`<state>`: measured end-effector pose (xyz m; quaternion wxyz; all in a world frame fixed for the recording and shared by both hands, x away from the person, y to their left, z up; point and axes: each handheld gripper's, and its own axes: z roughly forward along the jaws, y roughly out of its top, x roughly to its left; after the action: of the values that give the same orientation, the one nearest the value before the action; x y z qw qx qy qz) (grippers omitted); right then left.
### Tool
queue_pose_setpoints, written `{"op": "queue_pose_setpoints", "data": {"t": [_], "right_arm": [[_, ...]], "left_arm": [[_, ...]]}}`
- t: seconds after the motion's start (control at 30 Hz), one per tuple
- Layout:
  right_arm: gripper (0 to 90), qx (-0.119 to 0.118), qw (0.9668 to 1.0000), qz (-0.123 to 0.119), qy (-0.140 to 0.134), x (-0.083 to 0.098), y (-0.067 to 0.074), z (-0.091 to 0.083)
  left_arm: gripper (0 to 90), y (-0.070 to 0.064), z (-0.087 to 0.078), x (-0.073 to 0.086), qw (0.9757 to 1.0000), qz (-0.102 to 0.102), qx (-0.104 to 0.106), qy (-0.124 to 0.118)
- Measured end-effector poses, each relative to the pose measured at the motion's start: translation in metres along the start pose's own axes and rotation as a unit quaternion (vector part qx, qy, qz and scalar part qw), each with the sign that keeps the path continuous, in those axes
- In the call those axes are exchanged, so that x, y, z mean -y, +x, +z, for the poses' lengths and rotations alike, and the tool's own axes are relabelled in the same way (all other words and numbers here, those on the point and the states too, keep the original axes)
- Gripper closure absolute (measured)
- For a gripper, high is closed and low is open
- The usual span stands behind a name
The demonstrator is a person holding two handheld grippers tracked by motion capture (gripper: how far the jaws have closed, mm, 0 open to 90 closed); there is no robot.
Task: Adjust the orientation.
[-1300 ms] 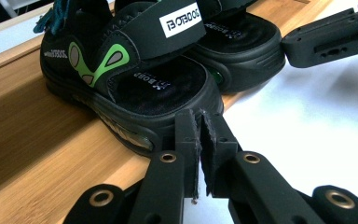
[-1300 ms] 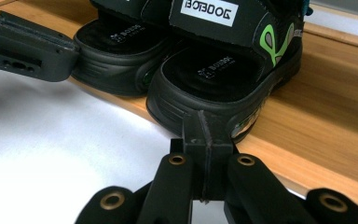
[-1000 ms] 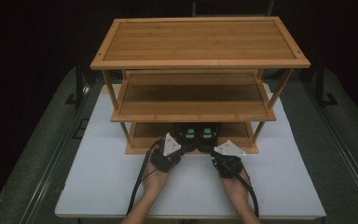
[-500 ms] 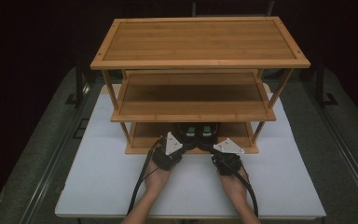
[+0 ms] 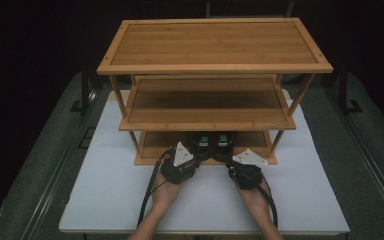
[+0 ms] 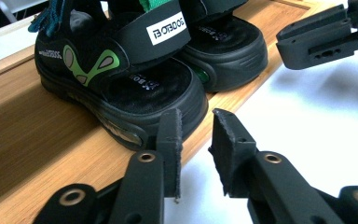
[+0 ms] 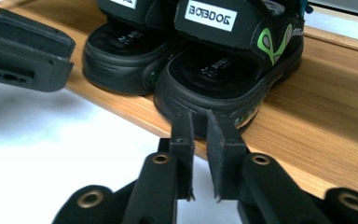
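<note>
A pair of black sandals with green markings (image 5: 211, 145) stands at the front edge of the bottom tier of a three-tier bamboo shoe rack (image 5: 215, 65) on a white table (image 5: 105, 200). The left gripper (image 5: 186, 159) and right gripper (image 5: 241, 165) sit just in front, jaws narrowly parted, just opening, nothing between them. The shoes look freshly set down; drawing both hands back seems next. The gripper views show white brand labels on the straps, which the high view cannot resolve.
</note>
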<state>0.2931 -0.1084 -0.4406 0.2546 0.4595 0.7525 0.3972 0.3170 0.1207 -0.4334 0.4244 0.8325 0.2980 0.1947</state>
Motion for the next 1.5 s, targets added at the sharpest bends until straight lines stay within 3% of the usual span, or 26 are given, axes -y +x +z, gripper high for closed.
{"op": "queue_pose_setpoints", "data": {"t": [0.13, 0.3, 0.43, 0.63, 0.77, 1.03, 1.33, 1.5], "right_arm": [[72.3, -0.017, 0.9998, 0.004, -0.002, 0.000, -0.001, -0.006], [63.4, -0.034, 0.9994, -0.001, 0.004, 0.001, -0.002, -0.010], [55.0, -0.054, 0.9985, -0.006, 0.008, 0.004, -0.005, -0.014], [48.1, -0.074, 0.9971, 0.001, 0.018, 0.013, -0.012, -0.020], [44.1, -0.083, 0.9962, 0.007, 0.025, 0.018, -0.018, -0.024], [37.4, -0.093, 0.9953, 0.010, 0.027, 0.022, -0.027, -0.032], [33.0, -0.097, 0.9949, 0.010, 0.027, 0.028, -0.036, -0.041], [31.6, -0.098, 0.9948, 0.011, 0.026, 0.032, -0.044, -0.048]], "left_arm": [[66.2, -0.004, -0.005, -0.001, 0.9999, 0.005, 0.011, 0.002], [56.2, -0.003, -0.011, 0.001, 0.9995, -0.009, 0.028, -0.007], [49.6, -0.002, -0.019, 0.003, 0.9992, -0.017, 0.029, -0.019], [46.3, -0.003, -0.025, 0.007, 0.9992, -0.010, 0.037, -0.013], [44.2, -0.003, -0.027, 0.011, 0.9989, -0.017, 0.043, -0.011], [38.8, -0.002, -0.032, 0.016, 0.9986, -0.019, 0.049, -0.004], [31.2, -0.002, -0.045, 0.017, 0.9984, -0.004, 0.056, 0.001], [28.5, 0.002, -0.052, 0.021, 0.9985, -0.006, 0.055, 0.003]]}}
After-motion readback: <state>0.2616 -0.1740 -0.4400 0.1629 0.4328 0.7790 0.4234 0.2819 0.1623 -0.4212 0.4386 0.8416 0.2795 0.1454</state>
